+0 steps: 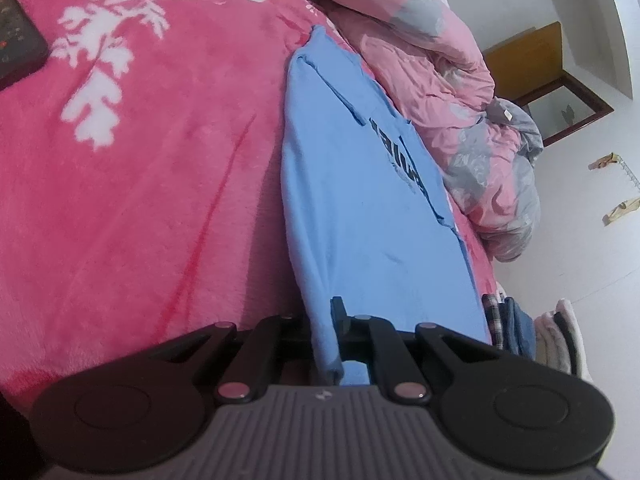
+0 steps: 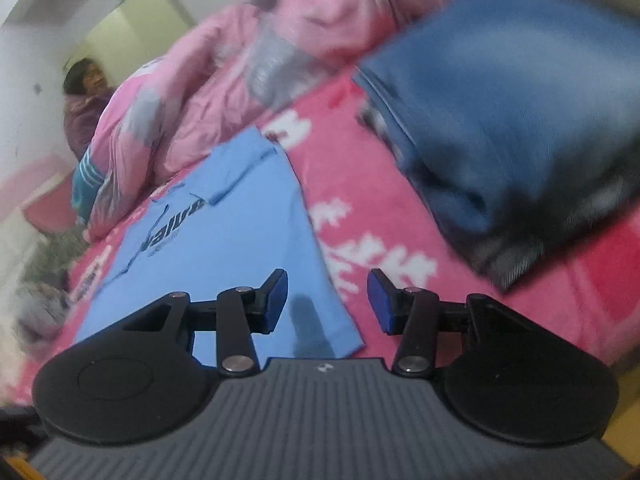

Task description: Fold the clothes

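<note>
Right now my left gripper [image 1: 326, 322] is pinched tight on the near edge of the light blue shirt [image 1: 360, 200], which lies long and narrow on the pink blanket [image 1: 160, 160] beside the rumpled quilt [image 1: 460, 100]. My right gripper [image 2: 327, 300] hangs over the shirt's corner, fingers apart and gripping nothing, with a pile of folded clothes [image 2: 500, 140] further off.
</note>
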